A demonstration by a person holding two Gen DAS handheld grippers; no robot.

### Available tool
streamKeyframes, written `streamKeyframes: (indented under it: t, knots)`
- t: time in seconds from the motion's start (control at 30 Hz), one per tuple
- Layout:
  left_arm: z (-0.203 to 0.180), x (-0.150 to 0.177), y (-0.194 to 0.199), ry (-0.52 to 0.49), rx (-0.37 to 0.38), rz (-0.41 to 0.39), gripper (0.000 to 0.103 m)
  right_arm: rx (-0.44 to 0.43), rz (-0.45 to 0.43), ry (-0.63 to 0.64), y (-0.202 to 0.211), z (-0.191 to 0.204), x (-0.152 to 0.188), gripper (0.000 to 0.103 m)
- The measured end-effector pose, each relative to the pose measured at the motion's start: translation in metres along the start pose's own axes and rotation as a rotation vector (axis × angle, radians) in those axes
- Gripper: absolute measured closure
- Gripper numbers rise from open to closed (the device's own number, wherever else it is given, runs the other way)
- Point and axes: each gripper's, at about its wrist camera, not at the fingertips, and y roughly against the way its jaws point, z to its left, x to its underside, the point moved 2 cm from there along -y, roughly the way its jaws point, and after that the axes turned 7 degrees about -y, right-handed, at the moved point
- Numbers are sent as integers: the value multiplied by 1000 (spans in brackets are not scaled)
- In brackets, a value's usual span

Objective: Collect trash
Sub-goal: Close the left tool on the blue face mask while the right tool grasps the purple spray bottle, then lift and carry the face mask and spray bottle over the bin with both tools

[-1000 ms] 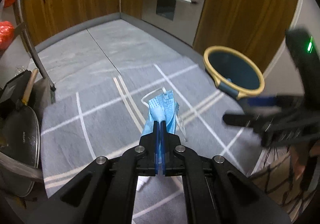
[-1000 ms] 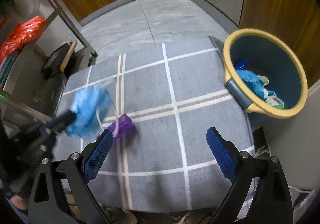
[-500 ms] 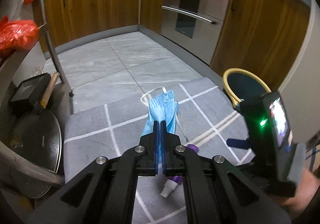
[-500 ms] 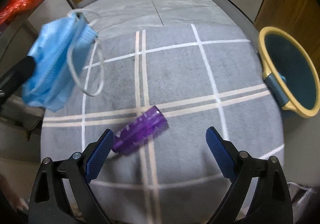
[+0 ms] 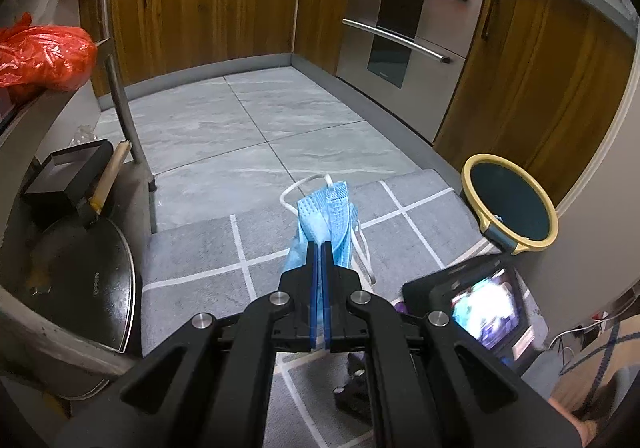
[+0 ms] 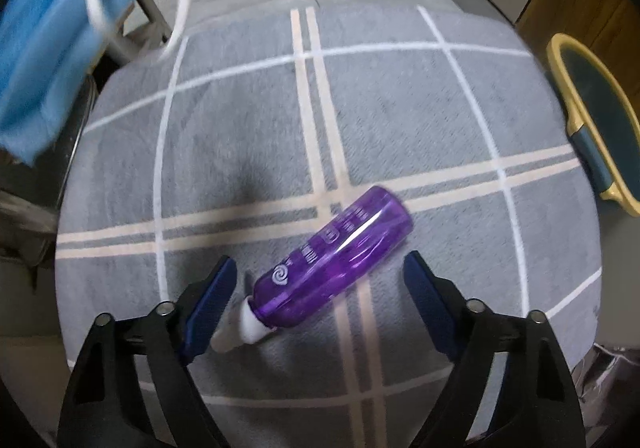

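On the grey checked mat (image 6: 224, 152), the purple bottle (image 6: 336, 268) lies between the right gripper's (image 6: 320, 280) parted, just-narrowing jaws, base toward two o'clock, while the left gripper (image 5: 320, 248) keeps a blue face mask (image 5: 330, 216) clamped, presumably bound for the yellow-rimmed bin (image 5: 510, 212) at three o'clock.

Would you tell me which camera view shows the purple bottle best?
The right wrist view: the purple bottle lies whole on the rug between the open right gripper. The left wrist view shows only a purple sliver behind the grippers.
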Motion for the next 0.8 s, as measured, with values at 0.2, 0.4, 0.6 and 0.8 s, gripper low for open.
streamKeyframes:
  t: [0.2, 0.4, 0.6, 0.8]
  knots:
    - [-9, -5, -3, -17, 11, -7, 102, 11, 22, 17, -12, -2, 0, 39]
    - [-13, -7, -3, -25, 11, -6, 102, 23, 6, 64, -12, -2, -6, 60]
    - [-13, -9, -4, -29, 12, -7, 102, 1, 10, 73, -6, -10, -8, 65]
    - [-18, -10, -8, -39, 21, -3, 101, -17, -39, 118, 9, -20, -16, 67]
